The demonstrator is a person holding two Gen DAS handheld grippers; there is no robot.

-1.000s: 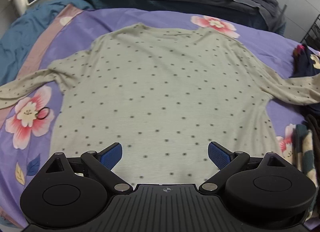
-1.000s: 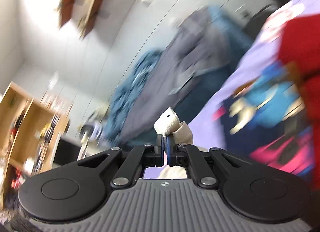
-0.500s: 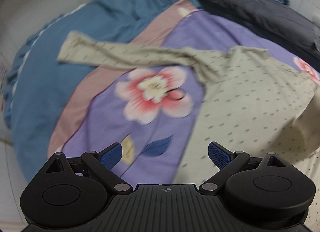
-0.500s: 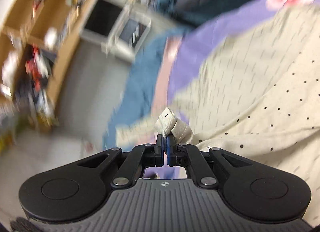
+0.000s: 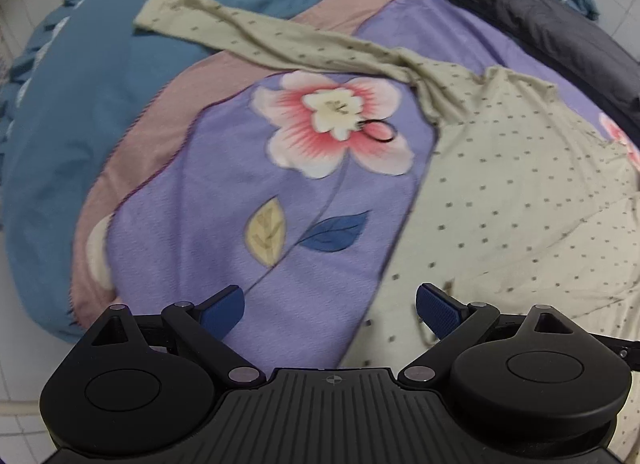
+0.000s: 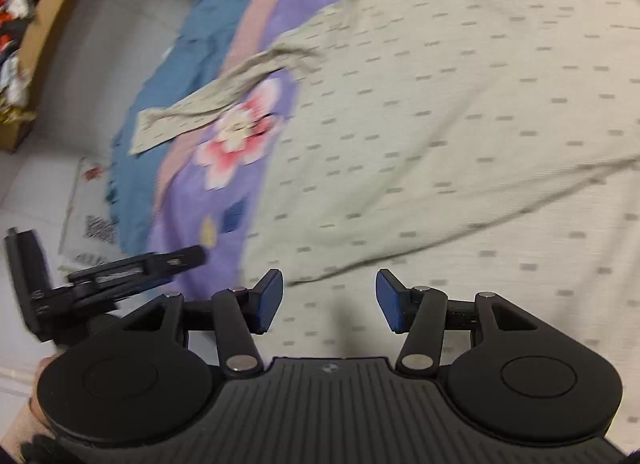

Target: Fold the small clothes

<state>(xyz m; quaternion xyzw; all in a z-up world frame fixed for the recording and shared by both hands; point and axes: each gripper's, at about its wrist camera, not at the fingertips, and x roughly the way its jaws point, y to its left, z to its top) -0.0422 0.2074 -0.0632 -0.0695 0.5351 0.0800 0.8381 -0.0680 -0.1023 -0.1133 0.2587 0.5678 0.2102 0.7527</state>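
Note:
A beige long-sleeved top with small dark dots (image 5: 520, 192) lies on a purple flowered bedspread (image 5: 248, 200). Its left sleeve (image 5: 256, 32) stretches out flat to the upper left onto the blue cover. Its other sleeve lies folded across the body (image 6: 460, 200). My left gripper (image 5: 330, 308) is open and empty, low over the shirt's left hem edge. My right gripper (image 6: 329, 300) is open and empty just above the shirt's body (image 6: 460, 84). The left sleeve also shows in the right wrist view (image 6: 200, 104).
A black hair tie (image 5: 378, 131) lies on the pink flower beside the shirt. A blue cover (image 5: 80, 96) hangs at the bed's left edge, a dark grey quilt (image 5: 540, 20) at the back. The floor (image 6: 80, 64) and a wooden shelf (image 6: 44, 4) are to the left. The left gripper's body (image 6: 100, 276) shows at lower left.
My right gripper has opened and let go of the sleeve cuff, which now lies across the shirt's body. My left gripper has moved slightly nearer the bedspread, still open.

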